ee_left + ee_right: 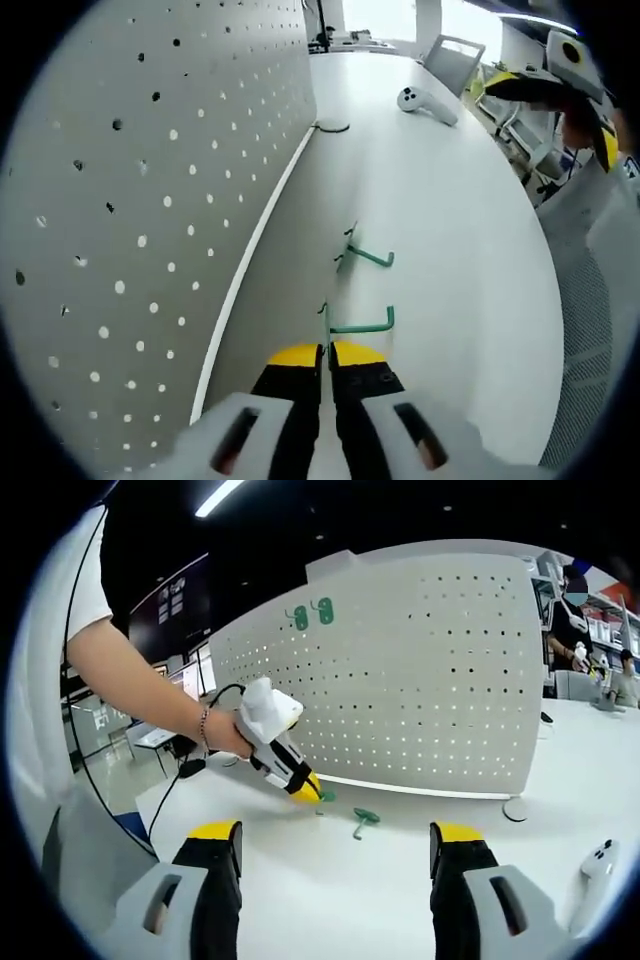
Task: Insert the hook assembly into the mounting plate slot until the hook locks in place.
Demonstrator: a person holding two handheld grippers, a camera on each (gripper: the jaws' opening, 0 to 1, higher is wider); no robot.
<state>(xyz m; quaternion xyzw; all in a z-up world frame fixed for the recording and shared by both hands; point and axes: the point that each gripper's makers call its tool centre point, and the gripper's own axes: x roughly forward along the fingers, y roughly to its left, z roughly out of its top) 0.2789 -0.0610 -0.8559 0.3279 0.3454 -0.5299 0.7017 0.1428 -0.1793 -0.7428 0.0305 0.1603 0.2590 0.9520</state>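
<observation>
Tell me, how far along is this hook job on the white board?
Early on. Two green hooks already hang high on the pegboard. In hand: the left gripper has its jaws shut on a green hook lying on the table. The right gripper waits open, holding nothing. Left: lifting that hook and locking it into the board; a second hook lies just beyond.
</observation>
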